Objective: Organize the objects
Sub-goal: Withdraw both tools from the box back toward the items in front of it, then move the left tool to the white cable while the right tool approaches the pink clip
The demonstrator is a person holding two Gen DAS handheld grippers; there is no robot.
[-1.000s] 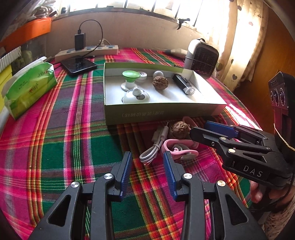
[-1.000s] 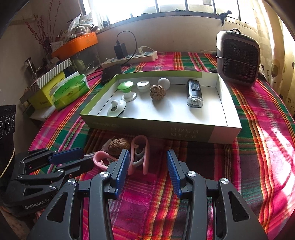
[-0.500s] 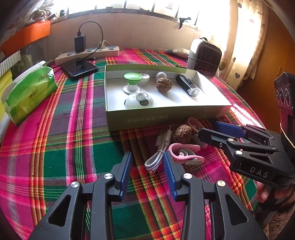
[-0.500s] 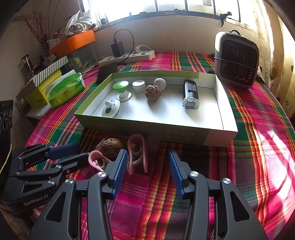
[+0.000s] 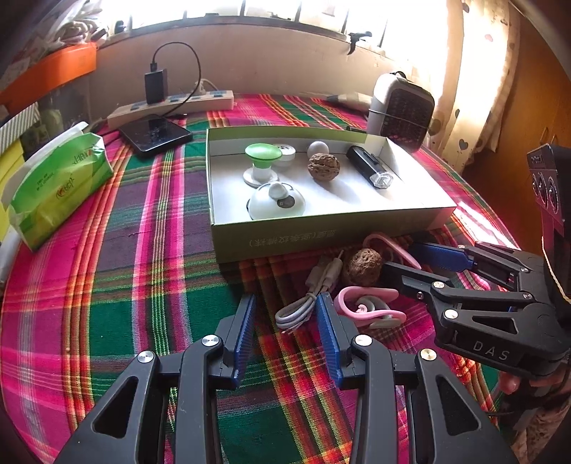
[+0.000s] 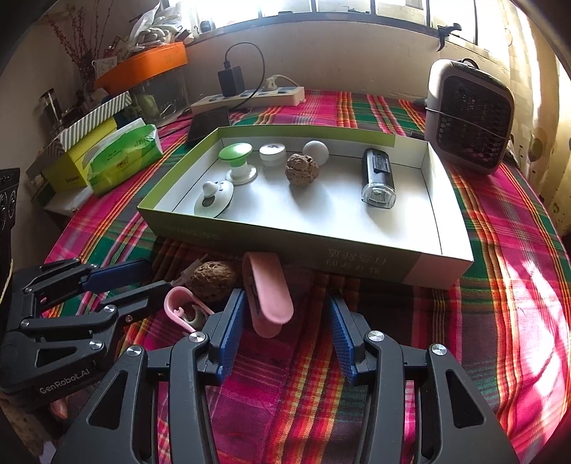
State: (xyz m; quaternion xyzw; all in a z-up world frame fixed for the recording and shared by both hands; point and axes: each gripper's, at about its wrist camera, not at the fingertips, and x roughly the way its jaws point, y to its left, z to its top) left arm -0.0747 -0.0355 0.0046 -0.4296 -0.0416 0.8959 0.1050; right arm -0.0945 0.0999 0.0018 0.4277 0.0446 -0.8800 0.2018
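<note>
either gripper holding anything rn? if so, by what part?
Nothing held. Left gripper is open, the grey cable loose between its fingers. Right gripper is open around the pink ear hook, pads not pressing it.

Window (image 6: 357,10) backlight blown out; sharp focus; fisheye-bent, dark corners.

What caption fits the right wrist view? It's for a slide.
Open right gripper hovers over a pink earpiece before the box on the plaid tablecloth.

I see box (image 6: 442,266) mid-bench (image 6: 506,285); walnut (image 6: 214,280), cable (image 5: 303,303), ear hooks (image 5: 367,307) before it; heater (image 6: 471,117) behind.
</note>
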